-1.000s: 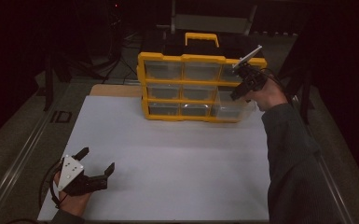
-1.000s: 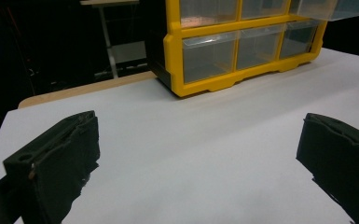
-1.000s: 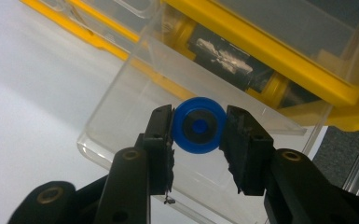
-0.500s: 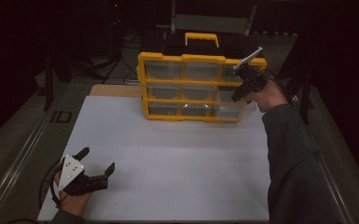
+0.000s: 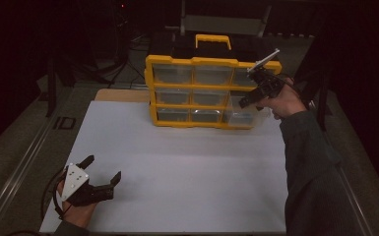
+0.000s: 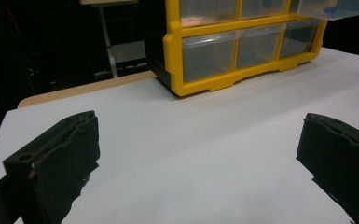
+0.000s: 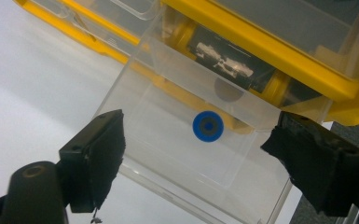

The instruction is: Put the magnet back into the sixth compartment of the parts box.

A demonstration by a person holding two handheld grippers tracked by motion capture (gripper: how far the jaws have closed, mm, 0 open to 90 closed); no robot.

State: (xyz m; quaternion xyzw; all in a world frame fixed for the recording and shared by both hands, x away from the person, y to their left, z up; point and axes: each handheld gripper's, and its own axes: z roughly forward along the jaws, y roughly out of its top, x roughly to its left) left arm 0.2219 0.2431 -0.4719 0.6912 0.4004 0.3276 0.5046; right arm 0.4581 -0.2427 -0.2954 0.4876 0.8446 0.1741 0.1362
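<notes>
Drawer, pulled out of organizer toward five o'clock; right gripper jaws just opened, left gripper spread empty.

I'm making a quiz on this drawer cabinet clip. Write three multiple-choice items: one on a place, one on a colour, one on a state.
1. Where is the pulled-out drawer in the cabinet?
A. right column
B. left column
C. middle column

2. What colour is the small round disc in that drawer?
A. red
B. blue
C. green

3. How does the right gripper stand?
A. shut on the drawer
B. shut on nothing
C. open

Key: 1 A, the high view shows the drawer jutting out at the cabinet's right. 2 B, the right gripper view shows it blue. 3 C, its jaws have just opened and stand apart, clear of the drawer.
</notes>
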